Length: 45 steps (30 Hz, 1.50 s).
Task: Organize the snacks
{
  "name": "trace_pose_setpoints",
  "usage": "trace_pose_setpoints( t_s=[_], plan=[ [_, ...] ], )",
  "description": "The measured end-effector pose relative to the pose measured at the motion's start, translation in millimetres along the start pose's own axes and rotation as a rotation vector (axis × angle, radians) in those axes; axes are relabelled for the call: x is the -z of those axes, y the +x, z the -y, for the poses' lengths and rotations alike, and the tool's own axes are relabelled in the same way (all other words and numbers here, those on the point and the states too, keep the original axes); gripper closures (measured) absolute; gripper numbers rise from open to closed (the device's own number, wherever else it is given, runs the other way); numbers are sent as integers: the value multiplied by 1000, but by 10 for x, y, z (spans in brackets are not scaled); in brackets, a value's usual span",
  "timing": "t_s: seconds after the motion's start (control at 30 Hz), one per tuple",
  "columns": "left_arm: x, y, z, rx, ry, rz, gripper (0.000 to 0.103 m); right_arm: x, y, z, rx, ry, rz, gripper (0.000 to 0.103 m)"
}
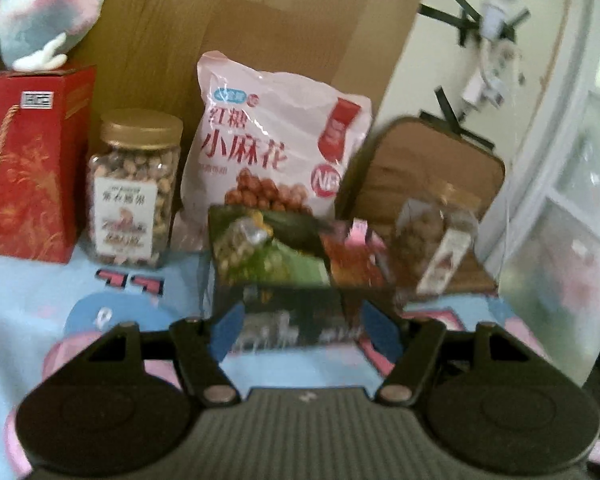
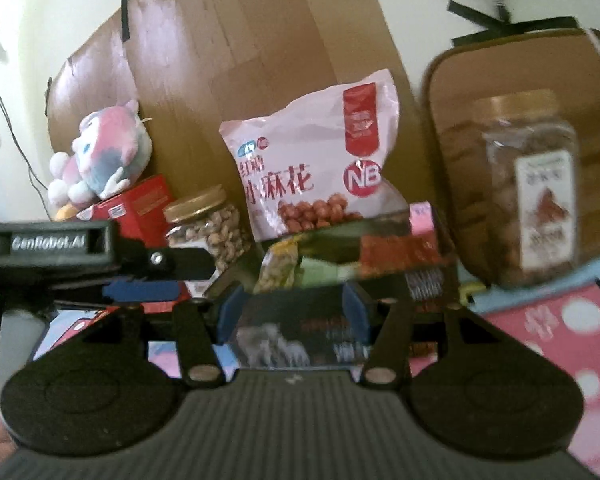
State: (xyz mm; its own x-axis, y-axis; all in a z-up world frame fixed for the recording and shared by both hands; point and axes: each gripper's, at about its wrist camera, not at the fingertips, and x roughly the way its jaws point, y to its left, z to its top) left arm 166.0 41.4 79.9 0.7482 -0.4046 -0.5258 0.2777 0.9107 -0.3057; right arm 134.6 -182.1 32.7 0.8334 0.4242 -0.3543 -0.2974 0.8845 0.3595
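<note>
A dark box stands on the cloth with a green snack packet and a red one on top. My left gripper is open, and the box's near face sits just ahead between its blue pads. My right gripper is open too, its pads flanking the same box; blur hides any contact. A blue-padded left finger reaches in from the left. Behind stand a pink bag and a gold-lidded nut jar.
A second jar stands to the right before a brown cushion. A red gift box with a plush toy is at the left. Cardboard backs the row.
</note>
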Motion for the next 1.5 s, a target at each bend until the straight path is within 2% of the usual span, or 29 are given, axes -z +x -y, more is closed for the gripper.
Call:
trace_pose_setpoints(
  t_s=[0.33, 0.5, 0.63, 0.67, 0.73, 1.1, 1.5],
  plan=[
    [644, -322, 256, -136, 64, -29, 29, 434, -516, -59, 68, 0, -49, 46],
    [858, -378, 262, -184, 47, -56, 29, 567, -684, -30, 117, 28, -58, 46],
    [991, -425, 300, -235, 71, -47, 27, 653, -783, -26, 130, 42, -46, 45],
    [1012, -426, 307, -242, 73, -49, 25, 672, -800, -31, 132, 39, -40, 45],
    [1052, -423, 307, -254, 68, -52, 12, 714, -834, -46, 141, 30, -29, 43],
    [1149, -329, 376, -331, 145, -38, 7, 756, -802, 17, 160, 51, -14, 42],
    [1204, -175, 330, -369, 157, -60, 3, 768, -789, 69, 145, 98, -27, 42]
  ],
)
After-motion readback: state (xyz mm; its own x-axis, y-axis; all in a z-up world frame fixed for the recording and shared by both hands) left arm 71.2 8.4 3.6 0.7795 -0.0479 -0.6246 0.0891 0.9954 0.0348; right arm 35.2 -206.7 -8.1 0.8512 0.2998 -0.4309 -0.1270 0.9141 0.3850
